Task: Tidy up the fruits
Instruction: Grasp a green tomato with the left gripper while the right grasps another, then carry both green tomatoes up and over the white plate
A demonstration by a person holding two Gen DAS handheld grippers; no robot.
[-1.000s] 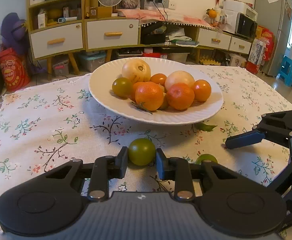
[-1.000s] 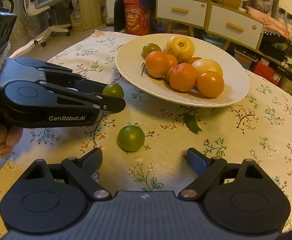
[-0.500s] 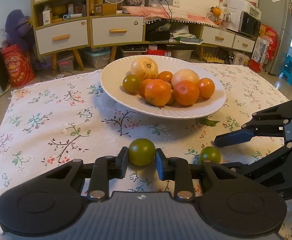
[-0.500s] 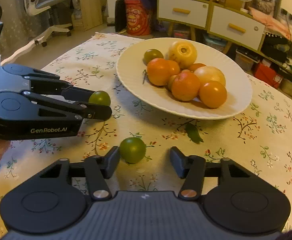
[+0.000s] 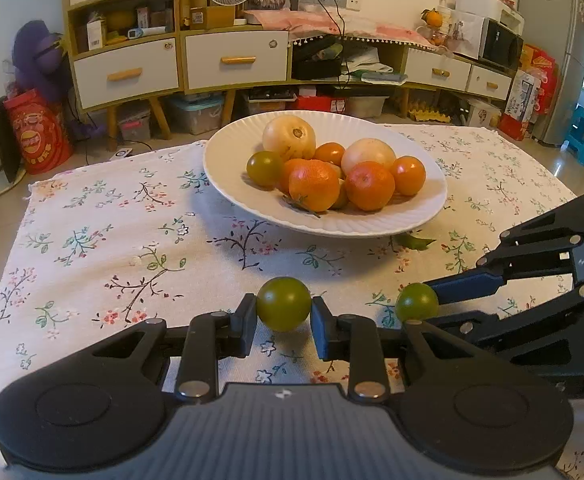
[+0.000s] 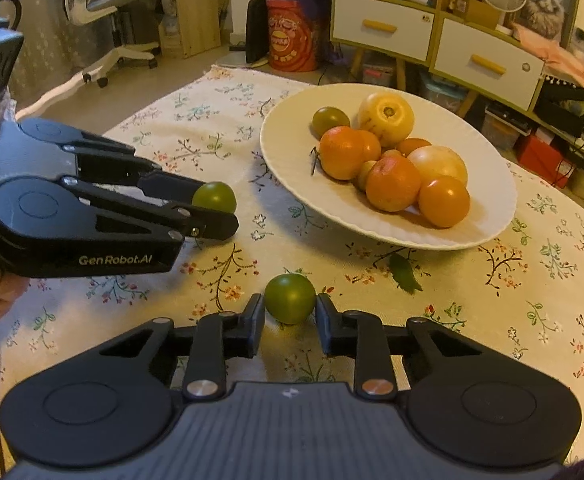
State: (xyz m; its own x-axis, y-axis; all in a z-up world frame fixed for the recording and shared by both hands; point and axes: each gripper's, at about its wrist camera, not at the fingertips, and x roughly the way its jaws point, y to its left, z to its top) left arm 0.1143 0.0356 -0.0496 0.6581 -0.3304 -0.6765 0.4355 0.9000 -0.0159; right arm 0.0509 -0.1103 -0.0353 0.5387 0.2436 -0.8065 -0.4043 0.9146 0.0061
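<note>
Since a sec ago my right gripper went from wide apart to clamped on the 2nd green fruit, pads on both sides; no real travel by either hand. My left gripper is clamped on the other green fruit, same as before.

Next step, I reckon: lift both & carry to the plate. To do it well, go straight up first so the fruit clears the tablecloth w/o rolling out, keep squeeze gentle since the skin looks soft, then come in over the rim and set down in a bare spot near the front, not onto the orange pile.

Both fruits sit right betw my fingertips, near the plate, on its near side.
</note>
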